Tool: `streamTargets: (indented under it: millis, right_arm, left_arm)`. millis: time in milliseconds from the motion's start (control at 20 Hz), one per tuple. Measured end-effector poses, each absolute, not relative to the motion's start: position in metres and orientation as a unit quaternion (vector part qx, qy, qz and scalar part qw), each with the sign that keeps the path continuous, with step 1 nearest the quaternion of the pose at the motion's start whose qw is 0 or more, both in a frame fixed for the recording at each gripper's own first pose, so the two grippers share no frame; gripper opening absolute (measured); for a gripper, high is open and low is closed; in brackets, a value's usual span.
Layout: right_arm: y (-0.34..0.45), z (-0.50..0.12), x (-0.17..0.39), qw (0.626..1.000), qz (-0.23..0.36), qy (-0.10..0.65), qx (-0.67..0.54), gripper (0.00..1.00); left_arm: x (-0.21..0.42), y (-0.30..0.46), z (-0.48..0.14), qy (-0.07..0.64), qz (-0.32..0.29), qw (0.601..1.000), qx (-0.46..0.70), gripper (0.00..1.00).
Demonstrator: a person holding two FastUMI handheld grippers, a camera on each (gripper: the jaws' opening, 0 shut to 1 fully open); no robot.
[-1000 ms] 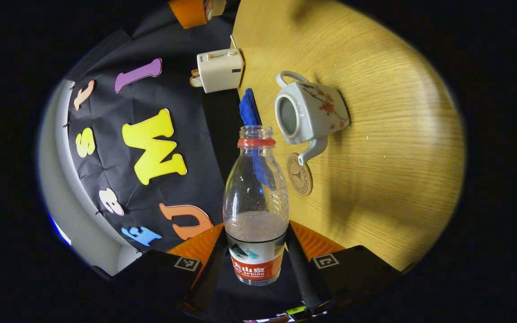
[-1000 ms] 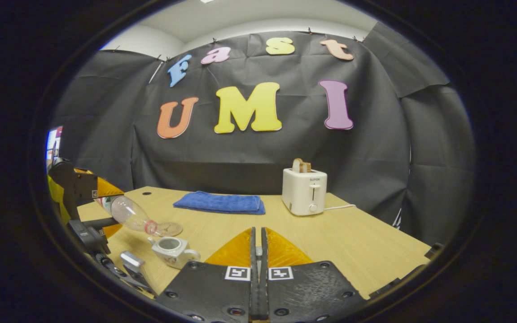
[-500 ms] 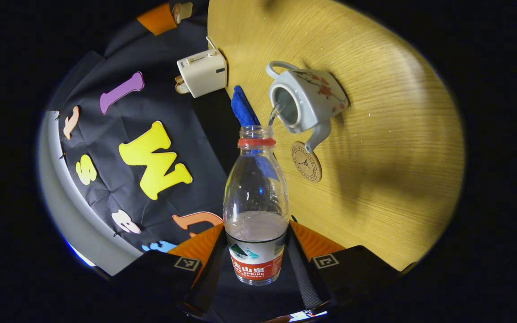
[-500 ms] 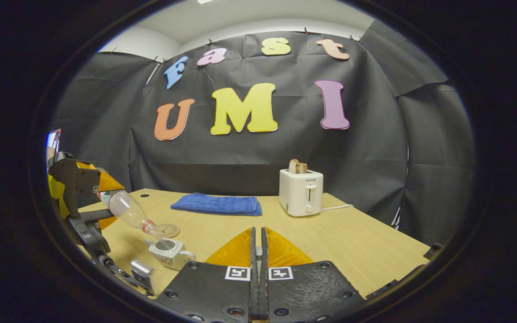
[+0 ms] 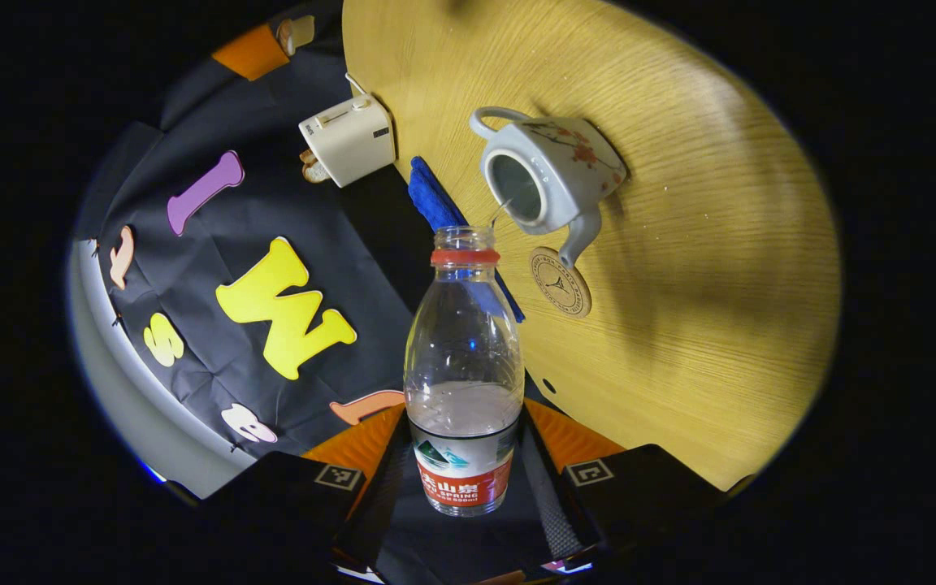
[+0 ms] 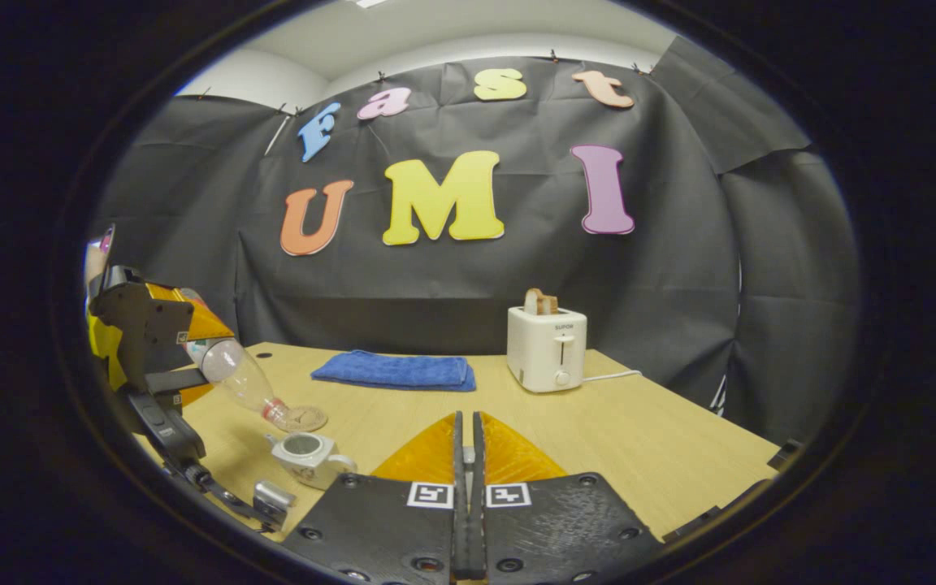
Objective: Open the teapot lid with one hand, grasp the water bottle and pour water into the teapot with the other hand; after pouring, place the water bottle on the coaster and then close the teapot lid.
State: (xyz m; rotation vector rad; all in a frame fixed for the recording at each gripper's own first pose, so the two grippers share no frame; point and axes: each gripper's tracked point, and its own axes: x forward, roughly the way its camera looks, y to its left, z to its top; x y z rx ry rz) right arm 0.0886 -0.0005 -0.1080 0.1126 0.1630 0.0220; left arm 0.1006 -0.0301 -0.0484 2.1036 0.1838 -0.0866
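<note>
My left gripper (image 5: 464, 426) is shut on a clear water bottle (image 5: 464, 357) with a red neck ring, gripping the labelled lower part. The bottle is tilted, mouth toward the open white flowered teapot (image 5: 553, 175), and a thin stream of water (image 5: 500, 215) runs into the opening. A round coaster (image 5: 560, 282) lies by the spout. In the right gripper view the teapot (image 6: 309, 457) stands lidless at lower left under the bottle (image 6: 244, 382) and the left gripper (image 6: 151, 341). My right gripper (image 6: 465, 422) is shut; in the left gripper view its tip (image 5: 261, 49) carries a pale piece, seemingly the lid.
A white toaster (image 6: 547, 349) with bread stands at the back of the wooden table (image 6: 639, 439), its cord trailing right. A folded blue cloth (image 6: 393, 370) lies to its left, behind the coaster (image 6: 305, 418). A small hole sits in the tabletop near the far left corner.
The left gripper has risen and tipped the bottle further over the teapot. Water began streaming into the opening half a second ago and is thinner now. The right gripper has stayed put.
</note>
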Motion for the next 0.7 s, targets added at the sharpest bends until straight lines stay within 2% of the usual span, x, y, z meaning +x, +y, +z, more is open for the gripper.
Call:
streamTargets:
  millis: [50,100,700]
  right_arm:
    - [-0.001,-0.108,0.089,0.995,0.011,0.081,0.056,0.00]
    - [-0.002,-0.108,0.090,0.995,0.010,0.081,0.056,0.00]
    - [-0.004,-0.117,0.094,0.993,0.017,0.093,0.073,0.00]
  left_arm:
    - [0.100,-0.031,-0.047,0.076,-0.036,0.486,0.870,0.80]
    - [0.101,-0.033,-0.046,0.075,-0.037,0.481,0.873,0.76]
    - [0.104,-0.049,-0.042,0.080,-0.037,0.438,0.895,0.76]
